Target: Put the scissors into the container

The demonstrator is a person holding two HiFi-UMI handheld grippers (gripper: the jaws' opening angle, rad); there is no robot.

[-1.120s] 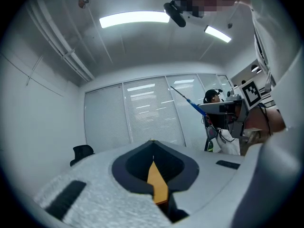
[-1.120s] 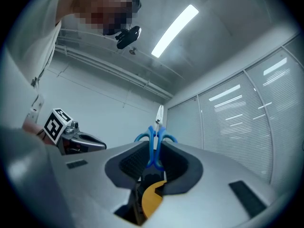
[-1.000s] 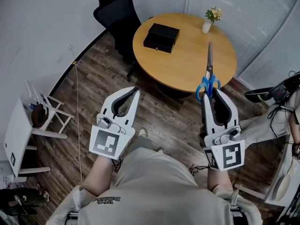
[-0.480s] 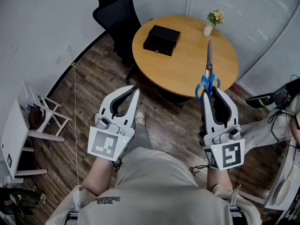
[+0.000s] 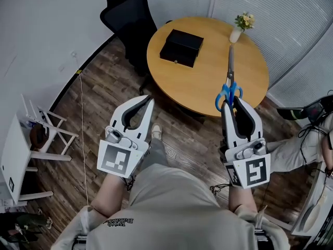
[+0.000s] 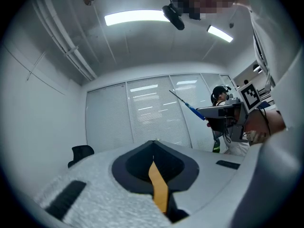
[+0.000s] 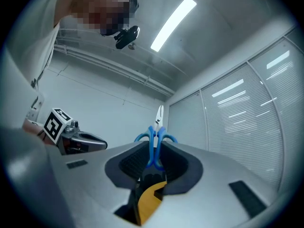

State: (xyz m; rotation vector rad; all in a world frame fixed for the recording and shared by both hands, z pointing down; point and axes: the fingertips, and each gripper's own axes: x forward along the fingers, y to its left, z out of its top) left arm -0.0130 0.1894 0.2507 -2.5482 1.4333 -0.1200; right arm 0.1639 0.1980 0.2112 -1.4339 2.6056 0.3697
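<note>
Scissors point(image 5: 229, 82), blue handles pinched in the right gripper point(image 5: 229, 102), point toward the round desk point(image 5: 208, 82); black container point(image 5: 181, 48) lies on that desk; left gripper point(image 5: 147, 100) is pressed together, empty.

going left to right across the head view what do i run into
white stand → left tool, shut and empty → black box on the round table → right tool, shut on the scissors
</note>
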